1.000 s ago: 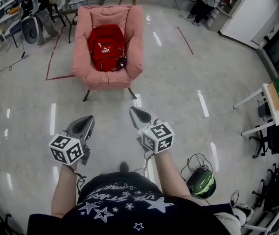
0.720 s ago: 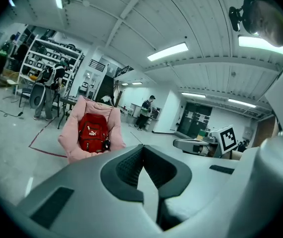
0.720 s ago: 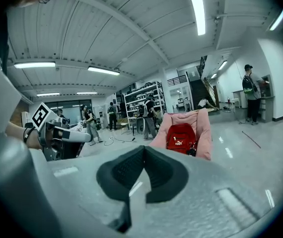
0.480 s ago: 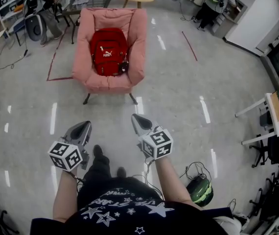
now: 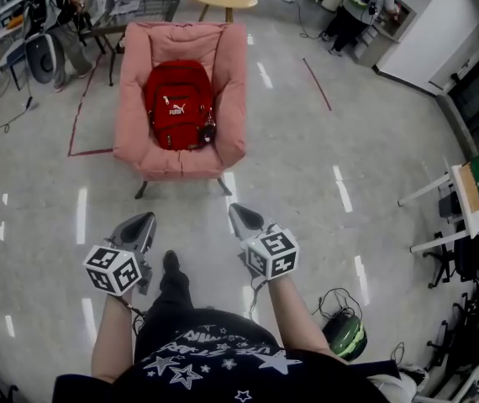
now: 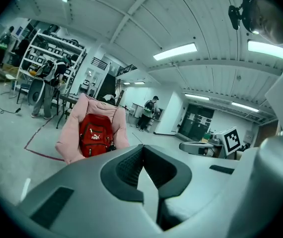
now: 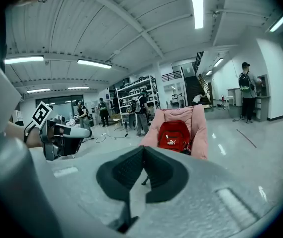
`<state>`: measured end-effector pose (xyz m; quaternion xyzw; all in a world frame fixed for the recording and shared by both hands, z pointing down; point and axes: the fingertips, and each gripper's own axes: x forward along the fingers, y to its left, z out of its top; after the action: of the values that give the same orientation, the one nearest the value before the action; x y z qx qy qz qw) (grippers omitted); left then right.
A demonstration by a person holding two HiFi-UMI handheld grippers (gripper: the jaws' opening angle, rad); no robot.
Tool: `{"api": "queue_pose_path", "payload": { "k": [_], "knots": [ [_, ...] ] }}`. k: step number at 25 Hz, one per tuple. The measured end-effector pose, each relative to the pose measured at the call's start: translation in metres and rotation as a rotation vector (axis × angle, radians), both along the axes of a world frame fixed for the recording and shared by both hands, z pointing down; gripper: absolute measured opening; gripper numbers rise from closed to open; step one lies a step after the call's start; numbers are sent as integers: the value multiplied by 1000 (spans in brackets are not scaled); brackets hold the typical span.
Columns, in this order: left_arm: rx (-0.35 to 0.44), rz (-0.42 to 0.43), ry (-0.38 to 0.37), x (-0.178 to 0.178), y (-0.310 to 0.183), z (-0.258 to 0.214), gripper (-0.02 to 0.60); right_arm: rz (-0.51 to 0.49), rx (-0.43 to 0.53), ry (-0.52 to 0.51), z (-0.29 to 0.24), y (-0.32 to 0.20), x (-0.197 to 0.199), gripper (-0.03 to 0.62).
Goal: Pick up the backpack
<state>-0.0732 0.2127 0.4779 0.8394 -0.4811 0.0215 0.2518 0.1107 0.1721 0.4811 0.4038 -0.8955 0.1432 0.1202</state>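
Head view: the backpack (image 5: 177,105) stands upright in the armchair (image 5: 228,91), well ahead and between the left gripper (image 5: 142,222) and right gripper (image 5: 239,215), neither clearly nearer. Left gripper view: jaws together, empty, backpack ahead-left. Right gripper view: likewise, backpack ahead-right.

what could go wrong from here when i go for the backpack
1. The left tool and right tool are both shut and well short of the red backpack. Arriving closed would likely just shove it into the cushion.
2. The backpack leans deep inside the pink armchair, between its padded arms, so a tool may pinch chair fabric instead.
3. A small dark hanging item at the backpack's side could snag.
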Motion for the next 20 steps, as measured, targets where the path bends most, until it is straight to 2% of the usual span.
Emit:
{"api": "queue_pose_path", "payload": {
  "k": [8,14,20],
  "knots": [
    [-13,70,-17,-48,-126,0,9,66,-17,23,-1,-116,-39,0],
    [-50,80,15,-83,-189,10,9,132,-43,17,1,-180,-63,0],
    [-55,103,32,-116,-234,12,9,146,-48,10,2,-226,-104,0]
  ]
}}
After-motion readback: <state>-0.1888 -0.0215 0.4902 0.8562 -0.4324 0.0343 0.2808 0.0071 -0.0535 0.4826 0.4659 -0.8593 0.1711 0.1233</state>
